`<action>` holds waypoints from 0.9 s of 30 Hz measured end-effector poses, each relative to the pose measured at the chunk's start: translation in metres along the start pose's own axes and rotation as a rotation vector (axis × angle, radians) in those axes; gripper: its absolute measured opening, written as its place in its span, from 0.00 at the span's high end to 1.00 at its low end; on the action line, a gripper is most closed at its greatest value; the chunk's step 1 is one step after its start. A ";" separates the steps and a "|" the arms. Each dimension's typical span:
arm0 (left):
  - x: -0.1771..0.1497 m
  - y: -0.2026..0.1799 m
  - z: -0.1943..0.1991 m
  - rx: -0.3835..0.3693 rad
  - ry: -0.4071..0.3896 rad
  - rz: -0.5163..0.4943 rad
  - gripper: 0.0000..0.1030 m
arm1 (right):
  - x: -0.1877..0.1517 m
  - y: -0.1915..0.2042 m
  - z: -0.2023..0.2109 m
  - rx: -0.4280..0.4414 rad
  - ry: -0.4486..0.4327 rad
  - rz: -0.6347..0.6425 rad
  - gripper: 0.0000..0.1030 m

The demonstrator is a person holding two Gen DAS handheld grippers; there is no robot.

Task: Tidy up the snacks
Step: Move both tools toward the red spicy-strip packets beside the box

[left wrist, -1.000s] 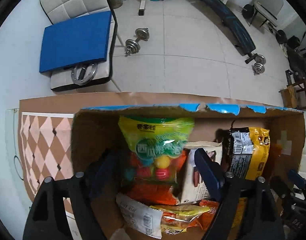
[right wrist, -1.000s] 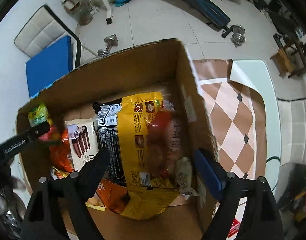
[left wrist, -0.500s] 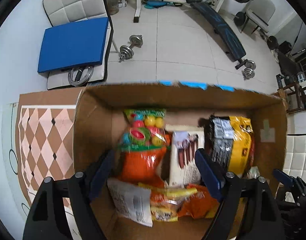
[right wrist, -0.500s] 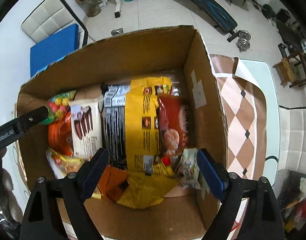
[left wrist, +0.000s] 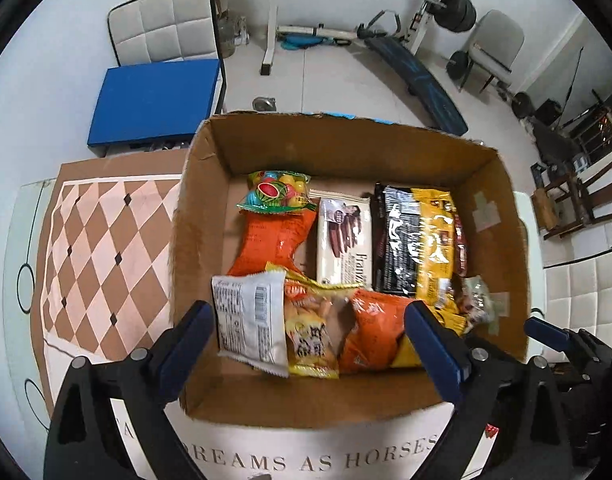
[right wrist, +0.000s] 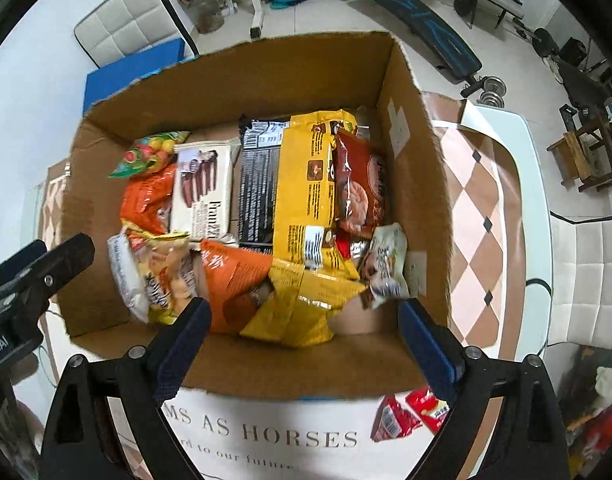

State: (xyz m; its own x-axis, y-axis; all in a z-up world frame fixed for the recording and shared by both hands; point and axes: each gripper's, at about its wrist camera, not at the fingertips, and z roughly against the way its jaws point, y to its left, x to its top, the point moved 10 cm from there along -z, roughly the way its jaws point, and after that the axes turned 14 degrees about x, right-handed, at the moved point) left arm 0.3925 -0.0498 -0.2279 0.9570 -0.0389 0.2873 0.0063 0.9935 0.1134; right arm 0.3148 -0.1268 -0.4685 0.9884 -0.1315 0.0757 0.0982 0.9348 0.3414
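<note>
An open cardboard box (left wrist: pixel 201 216) (right wrist: pixel 410 168) holds several snack packs: a green candy bag (left wrist: pixel 275 194) (right wrist: pixel 149 152), orange bags (left wrist: pixel 273 240), a white wafer pack (left wrist: pixel 344 240) (right wrist: pixel 201 188), a black-and-yellow bag (left wrist: pixel 418 240) (right wrist: pixel 301 184) and a red pack (right wrist: pixel 358 188). My left gripper (left wrist: pixel 310 344) is open and empty above the box's near edge. My right gripper (right wrist: pixel 303 336) is open and empty above the near edge too.
The box stands on a checkered mat (left wrist: pixel 101 248) on a table, with a white printed sheet (right wrist: pixel 265 436) in front. Red snack packs (right wrist: pixel 410 416) lie on that sheet at right. Chairs and gym gear stand on the floor beyond.
Both grippers have risen and drawn back from inside the box to above its near edge. The green candy bag now lies flat at the back of the box.
</note>
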 end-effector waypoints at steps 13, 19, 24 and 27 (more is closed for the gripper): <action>-0.037 0.017 0.092 0.076 -0.196 0.045 0.05 | -0.042 0.023 0.096 -0.027 -0.203 0.076 0.06; -0.056 0.023 0.127 0.083 -0.253 0.048 0.05 | -0.067 0.034 0.131 -0.014 -0.272 0.090 0.06; -0.069 0.022 0.147 0.094 -0.282 0.037 0.05 | -0.083 0.042 0.147 0.020 -0.298 0.087 0.06; -0.073 0.016 0.150 0.131 -0.288 0.011 0.05 | -0.087 0.039 0.154 0.071 -0.319 0.064 0.06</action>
State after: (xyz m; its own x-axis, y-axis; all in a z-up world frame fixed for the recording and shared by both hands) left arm 0.2790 -0.0471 -0.1049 0.8352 -0.0755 0.5448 -0.0590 0.9725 0.2252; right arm 0.2145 -0.1294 -0.3174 0.9054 -0.1801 0.3846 0.0173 0.9205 0.3903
